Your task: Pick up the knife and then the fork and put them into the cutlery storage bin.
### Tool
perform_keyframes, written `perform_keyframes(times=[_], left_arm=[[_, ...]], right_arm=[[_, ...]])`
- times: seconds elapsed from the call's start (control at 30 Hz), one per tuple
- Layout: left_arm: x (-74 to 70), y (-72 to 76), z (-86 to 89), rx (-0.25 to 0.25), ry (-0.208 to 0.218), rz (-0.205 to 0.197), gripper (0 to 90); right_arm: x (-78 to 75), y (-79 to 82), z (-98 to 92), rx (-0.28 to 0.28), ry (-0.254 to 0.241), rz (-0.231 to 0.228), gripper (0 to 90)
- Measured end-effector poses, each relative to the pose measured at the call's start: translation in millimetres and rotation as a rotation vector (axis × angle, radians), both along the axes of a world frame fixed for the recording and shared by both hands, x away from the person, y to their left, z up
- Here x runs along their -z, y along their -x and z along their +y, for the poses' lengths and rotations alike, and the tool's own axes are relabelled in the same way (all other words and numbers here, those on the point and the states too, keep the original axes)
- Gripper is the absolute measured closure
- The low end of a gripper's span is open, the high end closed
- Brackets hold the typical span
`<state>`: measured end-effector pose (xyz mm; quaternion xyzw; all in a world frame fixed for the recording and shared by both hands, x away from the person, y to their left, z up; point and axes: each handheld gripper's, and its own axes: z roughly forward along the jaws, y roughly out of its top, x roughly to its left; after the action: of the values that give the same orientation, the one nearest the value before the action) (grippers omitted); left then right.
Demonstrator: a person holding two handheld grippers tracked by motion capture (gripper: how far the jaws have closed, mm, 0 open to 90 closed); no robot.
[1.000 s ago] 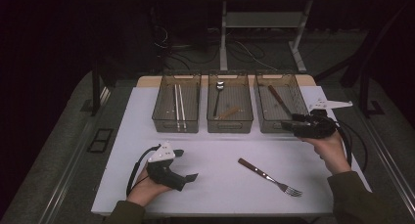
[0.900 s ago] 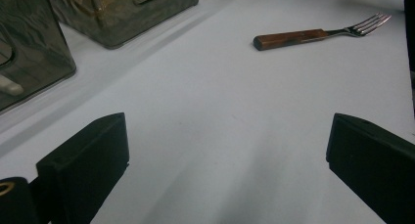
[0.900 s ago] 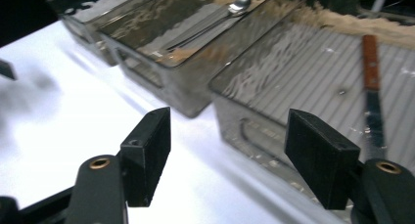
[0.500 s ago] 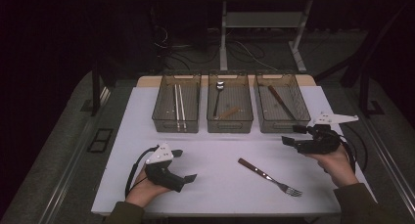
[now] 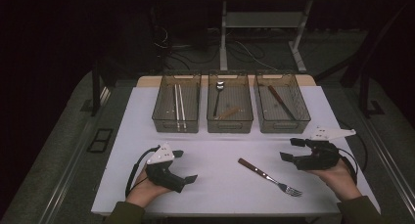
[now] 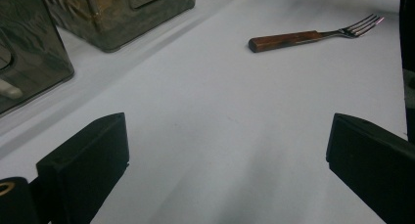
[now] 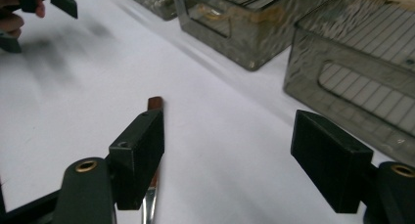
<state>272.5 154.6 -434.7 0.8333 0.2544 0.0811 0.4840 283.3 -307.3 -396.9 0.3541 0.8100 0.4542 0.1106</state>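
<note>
White table (image 5: 147, 111): three bins (image 5: 230, 106), one fork (image 5: 270, 177), left gripper (image 5: 187, 166) and right gripper (image 5: 288, 149) both released.

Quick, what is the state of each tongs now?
Left tongs: open, holding nothing.
Right tongs: open, holding nothing; the fork lies untouched.

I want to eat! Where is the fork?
In the high view the fork lies flat on the white table, in front of the three bins, between both grippers and nearer the right gripper.
</note>
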Motion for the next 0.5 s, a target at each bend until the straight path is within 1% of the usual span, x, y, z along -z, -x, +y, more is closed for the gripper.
perform_keyframes(times=[0.23,0.4,0.5], left_arm=[[-0.2,0.3,0.1,0.000,0.001,0.000,0.9],[-0.1,0.2,0.1,0.001,0.000,0.001,0.9],[0.0,0.1,0.0,0.001,0.000,0.001,0.9]], right_arm=[[4.2,6.9,12.0,-0.051,0.034,0.028,29.3],[4.9,8.1,19.0,-0.078,0.043,0.055,34.8],[6.0,8.6,23.8,-0.090,0.065,0.080,40.2]])
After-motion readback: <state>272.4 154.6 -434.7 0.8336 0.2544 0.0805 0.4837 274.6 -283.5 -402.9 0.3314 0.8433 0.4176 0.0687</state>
